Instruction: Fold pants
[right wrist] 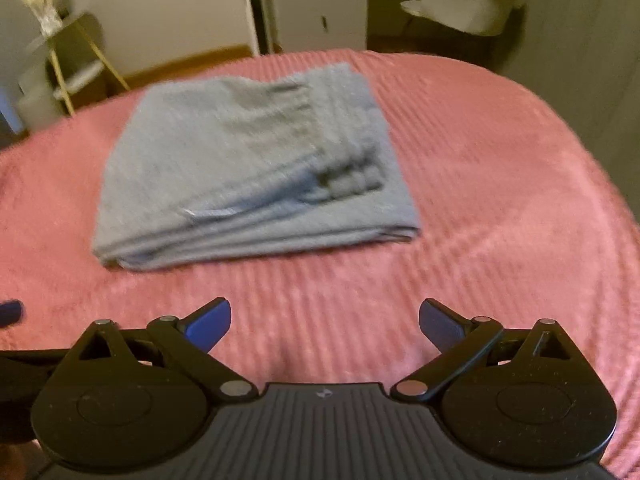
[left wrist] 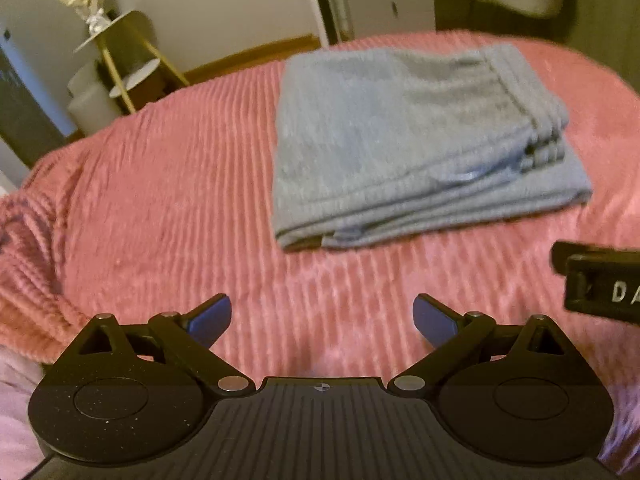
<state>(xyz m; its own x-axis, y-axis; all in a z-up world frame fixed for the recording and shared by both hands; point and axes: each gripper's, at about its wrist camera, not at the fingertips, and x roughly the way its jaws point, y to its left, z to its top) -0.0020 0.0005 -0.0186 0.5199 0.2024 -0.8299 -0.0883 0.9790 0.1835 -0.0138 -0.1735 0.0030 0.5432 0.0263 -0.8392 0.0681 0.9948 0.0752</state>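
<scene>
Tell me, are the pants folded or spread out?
Folded: the pants lie as a compact stack of layers on the pink blanket.

**Black grippers with blue pads**

The left gripper (left wrist: 322, 314) and the right gripper (right wrist: 325, 318) look alike: matte black bodies with a ribbed central plate, two round housings with circular caps, and angled linkage arms pinned with silver rivets. Each finger ends in a blue pad (left wrist: 211, 318). A black block with white letters "DA" (left wrist: 604, 286) shows in the left wrist view.
</scene>
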